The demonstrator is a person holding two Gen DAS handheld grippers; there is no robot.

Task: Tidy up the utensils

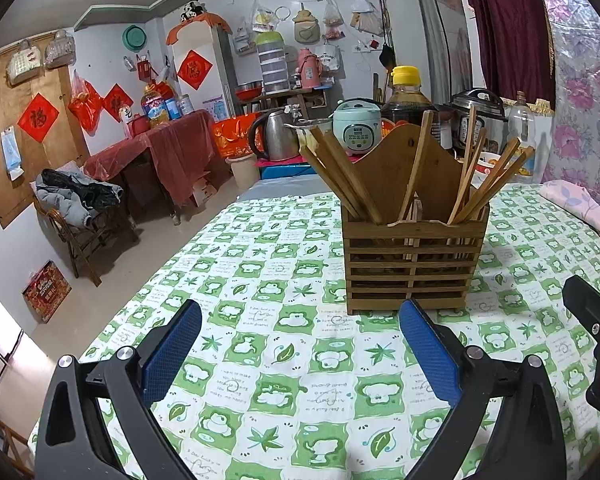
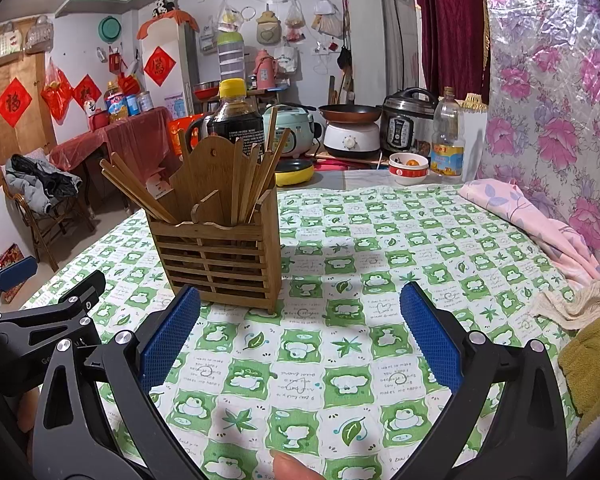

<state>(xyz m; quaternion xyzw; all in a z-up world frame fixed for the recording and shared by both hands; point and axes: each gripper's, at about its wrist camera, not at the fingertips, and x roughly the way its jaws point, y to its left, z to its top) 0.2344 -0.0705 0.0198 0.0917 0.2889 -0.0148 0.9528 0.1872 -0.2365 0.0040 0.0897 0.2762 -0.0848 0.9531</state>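
Observation:
A slatted wooden utensil holder (image 1: 414,264) stands upright on the green-and-white checked tablecloth (image 1: 260,280), with several wooden chopsticks (image 1: 340,172) leaning out of it to both sides. In the right wrist view the same holder (image 2: 224,256) sits ahead and to the left, its chopsticks (image 2: 256,172) fanned upward. My left gripper (image 1: 300,354) is open just short of the holder, with only cloth between its blue pads. Over the cloth beside the holder, my right gripper (image 2: 300,344) is also open and holds nothing. Each gripper shows at the edge of the other's view.
Behind the holder stand a dark sauce bottle (image 2: 236,116), a kettle (image 1: 274,136), rice cookers (image 2: 408,124), a bowl (image 2: 408,168) and an oil bottle (image 2: 447,136). A pink cloth (image 2: 536,224) lies along the table's right side. A chair with clothes (image 1: 76,208) stands left.

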